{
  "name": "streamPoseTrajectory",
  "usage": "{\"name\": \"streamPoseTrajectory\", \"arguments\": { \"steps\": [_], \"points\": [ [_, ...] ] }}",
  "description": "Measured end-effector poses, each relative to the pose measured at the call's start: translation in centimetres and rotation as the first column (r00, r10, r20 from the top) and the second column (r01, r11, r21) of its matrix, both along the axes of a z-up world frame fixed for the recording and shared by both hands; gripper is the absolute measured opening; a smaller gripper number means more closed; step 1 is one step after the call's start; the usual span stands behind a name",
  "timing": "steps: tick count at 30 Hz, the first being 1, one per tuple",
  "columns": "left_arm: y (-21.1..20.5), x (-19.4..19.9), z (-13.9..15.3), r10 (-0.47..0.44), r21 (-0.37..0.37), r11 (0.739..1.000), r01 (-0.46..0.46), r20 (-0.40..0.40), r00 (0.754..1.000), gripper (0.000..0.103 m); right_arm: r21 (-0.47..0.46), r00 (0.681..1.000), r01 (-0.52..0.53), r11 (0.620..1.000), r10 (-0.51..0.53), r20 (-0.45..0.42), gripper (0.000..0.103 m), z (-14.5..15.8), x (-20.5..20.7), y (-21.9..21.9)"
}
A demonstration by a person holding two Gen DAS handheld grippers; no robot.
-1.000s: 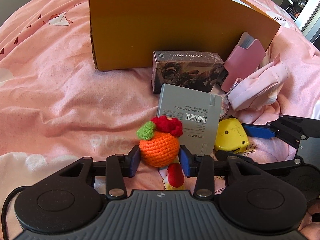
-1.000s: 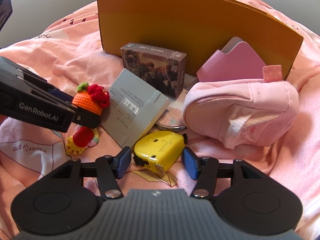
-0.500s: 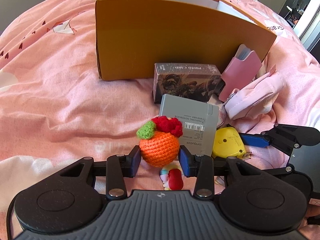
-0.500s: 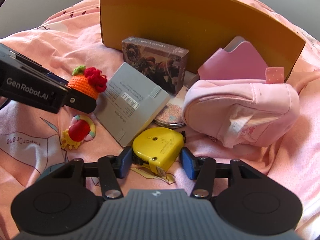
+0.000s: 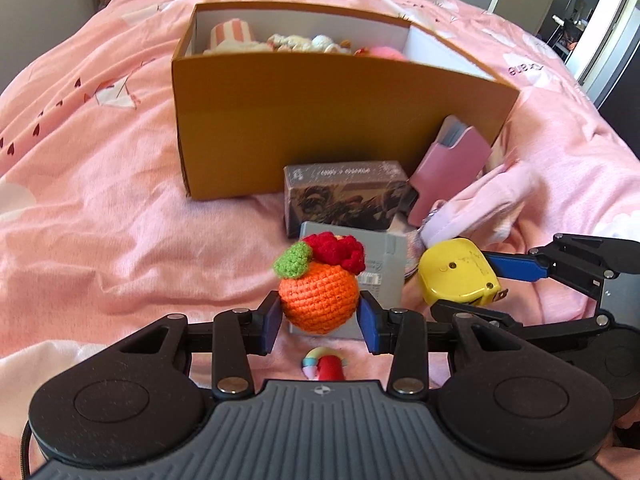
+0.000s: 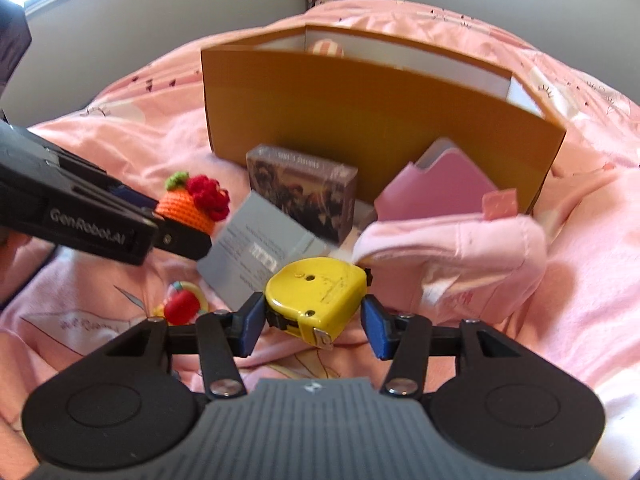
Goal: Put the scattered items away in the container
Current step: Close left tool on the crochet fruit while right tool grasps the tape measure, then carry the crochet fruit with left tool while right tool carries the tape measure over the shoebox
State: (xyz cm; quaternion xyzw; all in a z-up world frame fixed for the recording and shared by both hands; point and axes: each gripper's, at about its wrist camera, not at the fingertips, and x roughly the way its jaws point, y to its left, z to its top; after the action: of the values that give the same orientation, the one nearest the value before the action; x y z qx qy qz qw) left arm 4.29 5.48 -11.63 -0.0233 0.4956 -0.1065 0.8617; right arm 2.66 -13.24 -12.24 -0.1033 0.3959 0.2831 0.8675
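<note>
My left gripper (image 5: 320, 320) is shut on a crocheted orange (image 5: 318, 300) with a green leaf and red flower, held clear of the pink bedding. My right gripper (image 6: 312, 324) is shut on a yellow tape measure (image 6: 316, 296), lifted off the bed; in the left wrist view the tape measure (image 5: 456, 276) hangs to the right of the orange. The brown cardboard box (image 5: 320, 120) stands behind, open at the top, with soft toys inside. Both grippers are in front of its near wall (image 6: 380, 108).
Loose items lie before the box: a dark photo card box (image 5: 344, 200), a grey notebook (image 6: 256, 248), a pink card holder (image 5: 452, 168), a pink cloth cap (image 6: 460, 256) and a red ring toy (image 6: 182, 306). Pink bedding (image 5: 100, 220) spreads all round.
Both grippers have risen with their loads, so the box's inside now shows. The right jaws closed onto the tape measure and lifted it off the bed.
</note>
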Motion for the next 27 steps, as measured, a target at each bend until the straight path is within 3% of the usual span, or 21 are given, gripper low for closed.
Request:
{"name": "streamPoseTrajectory", "arguments": {
  "steps": [14,22,27],
  "points": [
    [-0.4,1.0,4.8,-0.041,-0.019,0.999,0.044,0.1,0.994,0.047,0.067,0.993,-0.009,0.998,0.001,0.122,0.055,6.2,0.5,-1.5],
    [-0.8,3.6,8.5,-0.093,-0.003,0.995,0.095,0.191,0.977,0.047,0.049,0.977,-0.011,0.999,0.0,0.212,0.055,10.2,3.8,-2.8],
    [-1.1,6.1,10.5,-0.126,-0.001,0.992,0.13,0.228,0.965,0.047,0.022,0.973,-0.024,0.999,0.019,0.231,0.055,11.9,7.8,-2.8]
  ]
}}
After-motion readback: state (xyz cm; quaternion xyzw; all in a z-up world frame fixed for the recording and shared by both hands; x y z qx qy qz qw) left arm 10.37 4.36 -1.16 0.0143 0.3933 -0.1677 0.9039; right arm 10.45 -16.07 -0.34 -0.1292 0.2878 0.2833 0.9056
